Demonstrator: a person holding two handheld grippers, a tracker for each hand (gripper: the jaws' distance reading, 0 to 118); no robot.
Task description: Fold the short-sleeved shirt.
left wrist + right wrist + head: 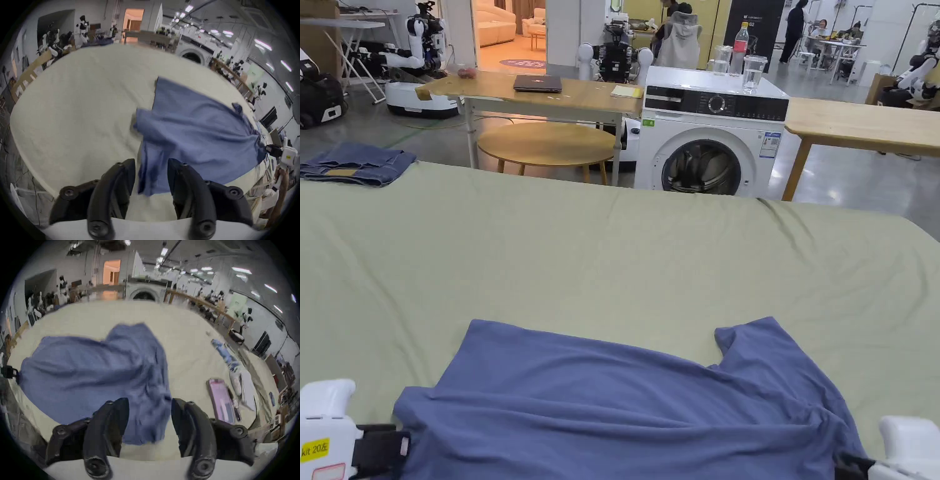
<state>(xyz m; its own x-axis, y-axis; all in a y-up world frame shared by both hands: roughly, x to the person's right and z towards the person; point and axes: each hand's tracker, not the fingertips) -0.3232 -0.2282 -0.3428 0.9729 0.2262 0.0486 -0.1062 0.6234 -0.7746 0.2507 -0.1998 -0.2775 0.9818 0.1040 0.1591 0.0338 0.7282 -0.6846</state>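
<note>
The blue short-sleeved shirt (625,406) lies rumpled on the green-covered table (612,250), at the edge nearest the person and well short of the washing machine (709,140) beyond the far side. One sleeve sticks out on the washer side at right, w/ creases running across the body.

The left gripper (151,175) is at the shirt's left end. Its jaws stand apart w/ a strip of blue cloth hanging between them, not pinched, so it's released. The right gripper (150,412) is at the shirt's right end, jaws likewise spread w/ fabric lying in the gap and no clamp on it.

Looks like the spread-out step, before any fold: cloth is bunched and not flat yet. Next move prob needs both jaws to close on the near corners, then pull apart and away toward the washer to flatten it, w/o dragging it off the table edge.
</note>
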